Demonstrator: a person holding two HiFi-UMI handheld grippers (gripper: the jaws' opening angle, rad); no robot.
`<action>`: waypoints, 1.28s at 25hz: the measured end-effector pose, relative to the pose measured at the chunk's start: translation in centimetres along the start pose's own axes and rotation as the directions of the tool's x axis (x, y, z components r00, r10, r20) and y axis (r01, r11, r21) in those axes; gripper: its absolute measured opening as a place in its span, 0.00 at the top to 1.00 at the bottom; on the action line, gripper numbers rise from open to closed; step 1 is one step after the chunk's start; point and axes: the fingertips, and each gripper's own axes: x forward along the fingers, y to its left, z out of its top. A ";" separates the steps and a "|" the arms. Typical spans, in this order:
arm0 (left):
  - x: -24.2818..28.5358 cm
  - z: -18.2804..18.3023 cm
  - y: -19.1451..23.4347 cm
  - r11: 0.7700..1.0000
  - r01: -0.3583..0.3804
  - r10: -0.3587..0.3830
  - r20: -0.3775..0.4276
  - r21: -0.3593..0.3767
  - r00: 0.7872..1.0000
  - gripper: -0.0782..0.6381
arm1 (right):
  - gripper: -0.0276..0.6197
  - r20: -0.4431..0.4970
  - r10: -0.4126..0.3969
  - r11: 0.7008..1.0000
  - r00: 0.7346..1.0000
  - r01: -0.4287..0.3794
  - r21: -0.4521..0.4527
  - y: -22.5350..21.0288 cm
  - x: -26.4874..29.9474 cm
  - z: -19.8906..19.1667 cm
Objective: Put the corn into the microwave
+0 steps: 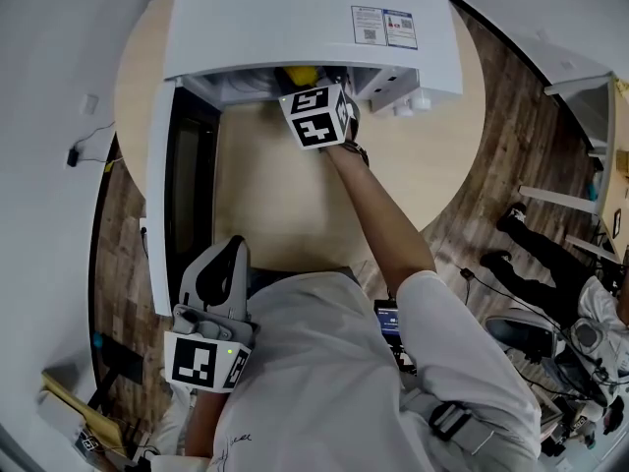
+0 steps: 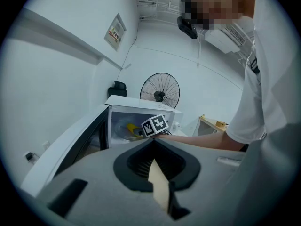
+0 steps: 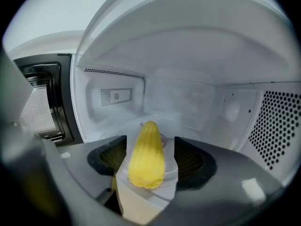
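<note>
While the right gripper [image 3: 150,142] gapes, corn [image 3: 146,159] lies inside the microwave [image 3: 188,98].

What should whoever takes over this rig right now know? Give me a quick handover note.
Right gripper: inside the microwave, jaws wide apart, corn between them, not squeezed.
Left gripper: shut, empty, held low near the person's body.
The corn lies on the turntable; the door is open.
Done: corn is in.
Left: draw the right gripper out, then probably close the door.
</note>
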 end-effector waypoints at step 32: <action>-0.6 0.2 -3.2 0.997 0.035 -0.038 0.042 0.063 0.998 0.90 | 0.61 0.021 0.043 0.994 0.999 -0.045 0.099 -0.3 -5.8 -0.2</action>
